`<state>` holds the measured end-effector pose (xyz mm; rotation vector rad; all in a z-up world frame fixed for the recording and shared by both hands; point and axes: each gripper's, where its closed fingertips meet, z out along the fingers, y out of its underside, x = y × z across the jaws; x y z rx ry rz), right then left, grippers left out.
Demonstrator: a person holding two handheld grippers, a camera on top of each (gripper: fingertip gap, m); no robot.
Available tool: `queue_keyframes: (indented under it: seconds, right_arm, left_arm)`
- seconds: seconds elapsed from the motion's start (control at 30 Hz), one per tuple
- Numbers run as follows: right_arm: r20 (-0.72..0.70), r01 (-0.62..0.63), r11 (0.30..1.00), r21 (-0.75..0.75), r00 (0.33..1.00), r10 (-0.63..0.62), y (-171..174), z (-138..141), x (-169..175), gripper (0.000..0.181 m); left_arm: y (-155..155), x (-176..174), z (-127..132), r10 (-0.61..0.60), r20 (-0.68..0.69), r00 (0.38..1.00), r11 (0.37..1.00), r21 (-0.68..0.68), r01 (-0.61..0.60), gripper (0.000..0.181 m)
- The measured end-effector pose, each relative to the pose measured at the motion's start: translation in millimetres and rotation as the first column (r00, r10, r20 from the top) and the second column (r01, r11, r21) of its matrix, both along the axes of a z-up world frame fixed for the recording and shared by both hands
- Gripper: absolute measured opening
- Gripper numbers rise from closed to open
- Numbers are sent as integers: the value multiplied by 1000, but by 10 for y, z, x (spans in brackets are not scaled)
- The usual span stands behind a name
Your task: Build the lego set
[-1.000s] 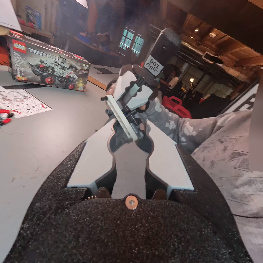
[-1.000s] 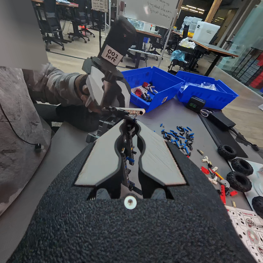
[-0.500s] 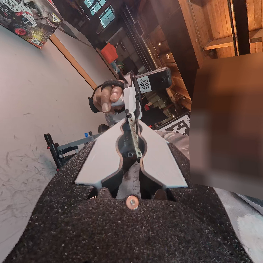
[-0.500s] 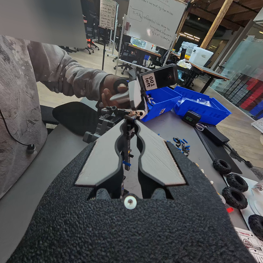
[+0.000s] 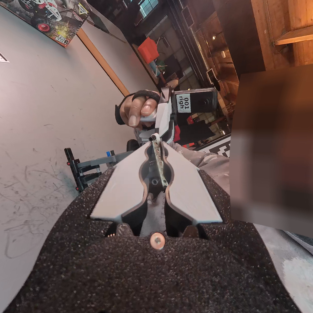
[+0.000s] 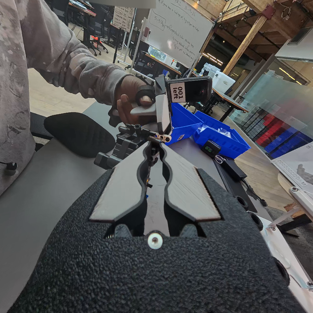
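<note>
Tan and studded with holes, a Technic beam (image 5: 158, 160) sits pinched between the fingers of my left gripper (image 5: 156, 145), running lengthwise along them with a black pin at each end. My right gripper (image 6: 155, 144) is closed on the dark, partly built Lego chassis (image 6: 125, 144), clamping a thin black strut of it between the fingers. Both grippers meet nose to nose above the grey worktop (image 6: 50, 177), so the tan beam lies against the top of the chassis just past my right fingertips, next to a black connector. In the left wrist view the chassis's grey and black frame sticks out to the left of my fingers, close over the scratched worktop. The Lego set's box (image 5: 50, 20) stands far off at the worktop's back edge. Behind the chassis in the right wrist view are two blue parts bins (image 6: 211, 135), a small black device with green lights (image 6: 210, 148) in front of them, and a whiteboard (image 6: 177, 30) beyond.
</note>
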<state>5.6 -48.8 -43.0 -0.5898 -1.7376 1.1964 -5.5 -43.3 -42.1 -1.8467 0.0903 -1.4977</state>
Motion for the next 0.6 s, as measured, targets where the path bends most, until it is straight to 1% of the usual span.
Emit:
queue_keyframes:
  seconds: [0.17, 0.4, 0.5, 0.6]
  right_arm:
    - [-28, -2, 1000, 29, 1000, 3, -23, 8, 19, 8]
    - [-52, -10, 1000, 18, 999, 11, -19, 14, 36, 7]
    - [-45, -25, 999, -37, 999, 23, -16, 13, 41, 7]
    - [24, -41, 990, -134, 999, 44, -14, 19, 42, 7]
  left_arm:
    - [-13, 21, -11, -7, -34, 999, 1000, -22, 6, 9]
    - [-13, 36, -3, -9, -25, 1000, 1000, -24, 9, 9]
    - [-16, 41, -1, -7, -17, 1000, 1000, -24, 7, 9]
    - [-21, 42, 3, 0, -23, 1000, 1000, -11, 0, 8]
